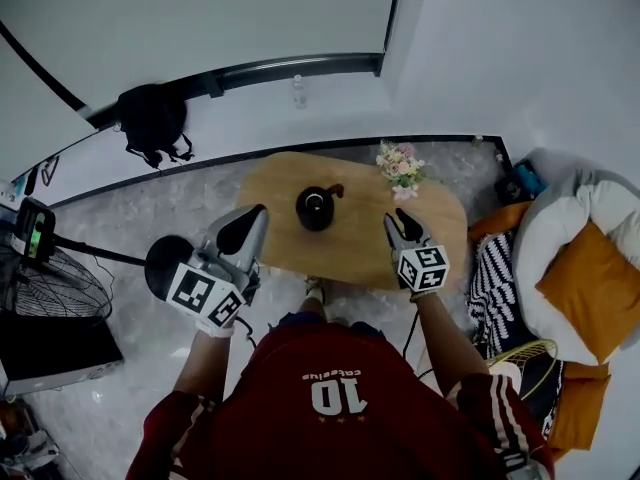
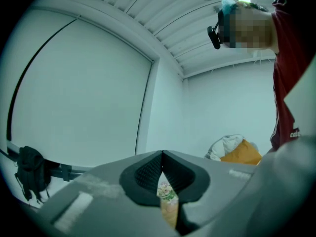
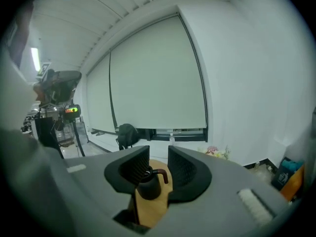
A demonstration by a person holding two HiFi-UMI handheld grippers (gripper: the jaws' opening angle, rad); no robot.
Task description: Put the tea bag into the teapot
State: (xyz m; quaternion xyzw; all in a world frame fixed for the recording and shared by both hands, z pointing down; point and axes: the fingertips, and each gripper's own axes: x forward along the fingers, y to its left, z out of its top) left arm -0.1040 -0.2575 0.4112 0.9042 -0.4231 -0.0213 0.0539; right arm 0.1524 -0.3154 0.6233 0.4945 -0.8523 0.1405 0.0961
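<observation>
Task start: left gripper [image 1: 255, 218] fingers pressed together, empty; right gripper [image 1: 400, 222] fingers wide; both hover near the teapot [image 1: 315, 208] on the desk [image 1: 280, 183]; tea bag unseen, probably locate it next.

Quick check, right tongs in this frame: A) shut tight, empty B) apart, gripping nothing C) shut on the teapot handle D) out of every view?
B: the right gripper view shows the right tongs standing apart with nothing pressed between them; the teapot sits beyond them on the table.
</observation>
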